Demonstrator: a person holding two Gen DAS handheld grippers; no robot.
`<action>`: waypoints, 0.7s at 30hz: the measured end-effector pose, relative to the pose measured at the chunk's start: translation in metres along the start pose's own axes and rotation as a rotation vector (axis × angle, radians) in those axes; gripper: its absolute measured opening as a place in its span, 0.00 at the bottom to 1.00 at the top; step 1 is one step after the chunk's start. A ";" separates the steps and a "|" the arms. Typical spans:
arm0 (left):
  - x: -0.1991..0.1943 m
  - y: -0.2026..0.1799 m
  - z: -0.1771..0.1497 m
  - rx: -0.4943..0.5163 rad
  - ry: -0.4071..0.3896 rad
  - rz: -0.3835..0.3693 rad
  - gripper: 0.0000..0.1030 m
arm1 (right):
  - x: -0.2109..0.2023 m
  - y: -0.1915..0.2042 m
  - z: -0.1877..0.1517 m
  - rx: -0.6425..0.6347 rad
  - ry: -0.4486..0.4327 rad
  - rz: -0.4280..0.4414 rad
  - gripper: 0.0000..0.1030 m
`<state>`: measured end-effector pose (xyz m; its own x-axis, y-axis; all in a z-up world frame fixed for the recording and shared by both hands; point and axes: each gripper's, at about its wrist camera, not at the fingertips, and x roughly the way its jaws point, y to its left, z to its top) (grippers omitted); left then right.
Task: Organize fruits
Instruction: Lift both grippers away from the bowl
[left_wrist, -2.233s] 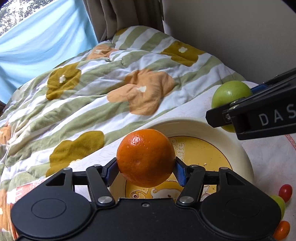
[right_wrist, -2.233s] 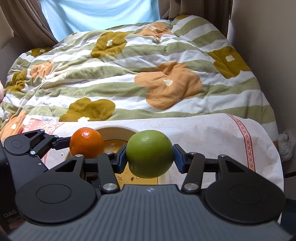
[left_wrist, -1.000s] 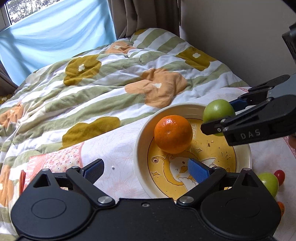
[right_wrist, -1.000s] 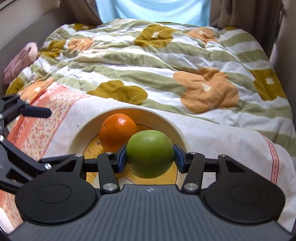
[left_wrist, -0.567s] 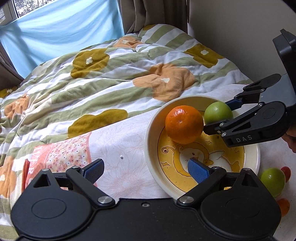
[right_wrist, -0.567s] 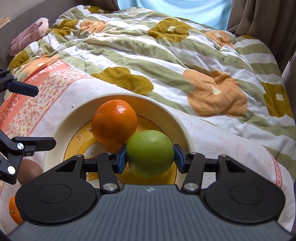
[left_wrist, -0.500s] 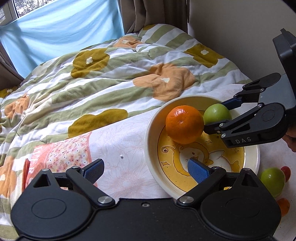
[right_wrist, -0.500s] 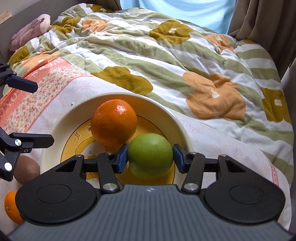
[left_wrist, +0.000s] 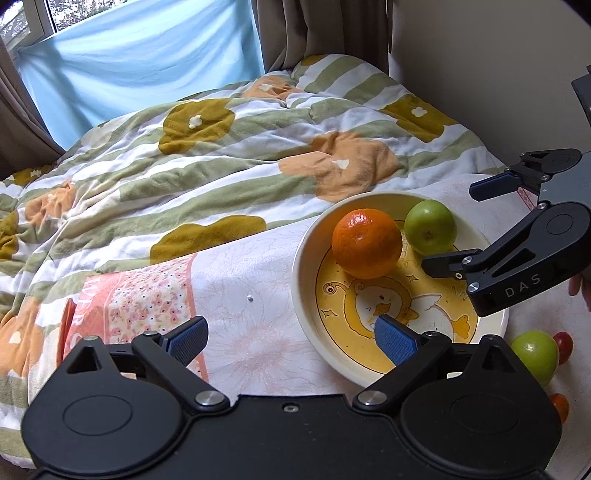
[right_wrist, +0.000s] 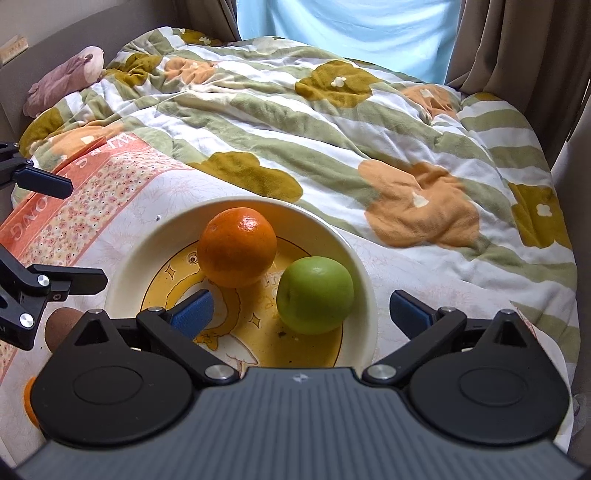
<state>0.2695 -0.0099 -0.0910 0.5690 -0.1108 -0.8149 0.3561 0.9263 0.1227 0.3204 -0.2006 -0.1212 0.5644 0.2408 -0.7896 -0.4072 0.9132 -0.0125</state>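
Two hand-held grippers over a bed spread with a printed cloth, fruit partly gathered in a bowl.

Right gripper (right_wrist: 301, 312): jaws opening, now spread wide. The green apple (right_wrist: 314, 294) sits in the gap between the blue pads (right_wrist: 194, 312) but neither pad presses on it; clear space shows on both sides. The apple rests on the floor of the bowl (right_wrist: 364, 280), against its right-hand wall as seen from the right wrist. In the left wrist view the same gripper (left_wrist: 458, 227) reaches in from the right edge, one finger above the bowl's far rim and one over its yellow centre, with the apple (left_wrist: 430, 226) between them and untouched.

Left gripper (left_wrist: 291, 338): jaws wide apart and empty. One pad (left_wrist: 395, 338) hangs over the near rim of the bowl (left_wrist: 304, 258); the other hangs over the cloth (left_wrist: 236, 291). Neither touches any fruit.

Orange (left_wrist: 366, 243): in the bowl, toward its far left side, just beside the apple; whether the two touch cannot be told.

Fruit outside the bowl, on the cloth near the bed's near edge: a second green apple (left_wrist: 534, 353) with a red cherry tomato (left_wrist: 563, 341) just beside it, and an orange-red tomato (left_wrist: 559, 404) closer in. In the right wrist view a brown fruit, possibly a kiwi (right_wrist: 61, 325), lies left of the bowl, partly hidden by the left gripper's finger.

Behind the cloth lies a striped floral quilt (left_wrist: 221, 173).
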 end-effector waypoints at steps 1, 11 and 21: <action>-0.003 0.000 0.000 -0.005 -0.007 0.006 0.96 | -0.005 0.000 0.000 0.004 -0.003 0.002 1.00; -0.063 -0.011 0.000 -0.076 -0.091 0.070 0.96 | -0.075 -0.008 -0.001 0.107 -0.021 0.007 1.00; -0.128 -0.029 -0.033 -0.187 -0.155 0.141 0.96 | -0.150 0.008 -0.033 0.092 -0.107 -0.008 1.00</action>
<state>0.1616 -0.0107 -0.0088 0.7150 -0.0163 -0.6989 0.1302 0.9853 0.1102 0.2086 -0.2401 -0.0228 0.6426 0.2622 -0.7199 -0.3372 0.9405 0.0416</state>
